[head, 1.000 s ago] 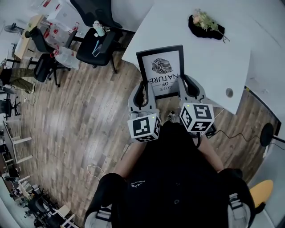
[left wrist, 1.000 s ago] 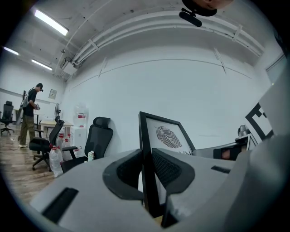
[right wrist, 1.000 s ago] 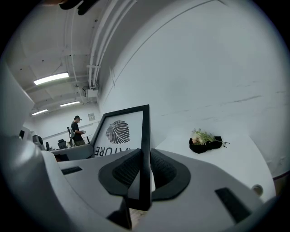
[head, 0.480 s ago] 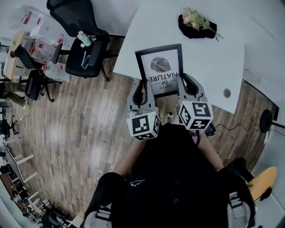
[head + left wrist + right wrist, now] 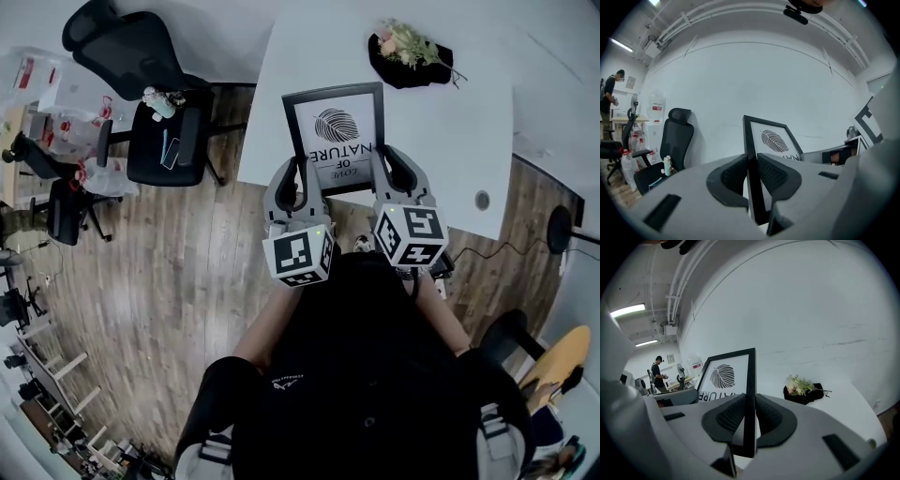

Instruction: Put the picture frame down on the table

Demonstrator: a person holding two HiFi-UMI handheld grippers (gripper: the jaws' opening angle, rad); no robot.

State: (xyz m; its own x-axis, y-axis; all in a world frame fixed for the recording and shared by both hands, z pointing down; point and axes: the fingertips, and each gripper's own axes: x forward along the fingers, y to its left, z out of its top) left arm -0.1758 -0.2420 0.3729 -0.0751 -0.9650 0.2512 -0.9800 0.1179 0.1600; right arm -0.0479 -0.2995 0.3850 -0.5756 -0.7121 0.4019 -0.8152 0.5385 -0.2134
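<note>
- Picture frame point(image 5: 336, 131) is held over the largest thing here, the white table point(image 5: 469, 122). It sits just inside the near edge, toward the near-left corner, with its print facing up. I cannot tell whether it already touches the top.
- Left gripper point(image 5: 751, 161) pinches the frame's left rail, and right gripper point(image 5: 749, 406) pinches its right rail. Both bodies hang out past the near edge, over the floor.
- Black holder point(image 5: 427, 70) lies near the far edge, well apart from the frame, and holds a small bunch of flowers point(image 5: 409, 42) (dish or cloth, I cannot say).
- Risks, as I judge them:
  - Set down this close to the near edge, the frame could overhang and tip to the floor.
  - If one gripper lets go before the other, the frame would twist and slap down on one corner.
  - The jaws could knock against the table edge on the way down.
</note>
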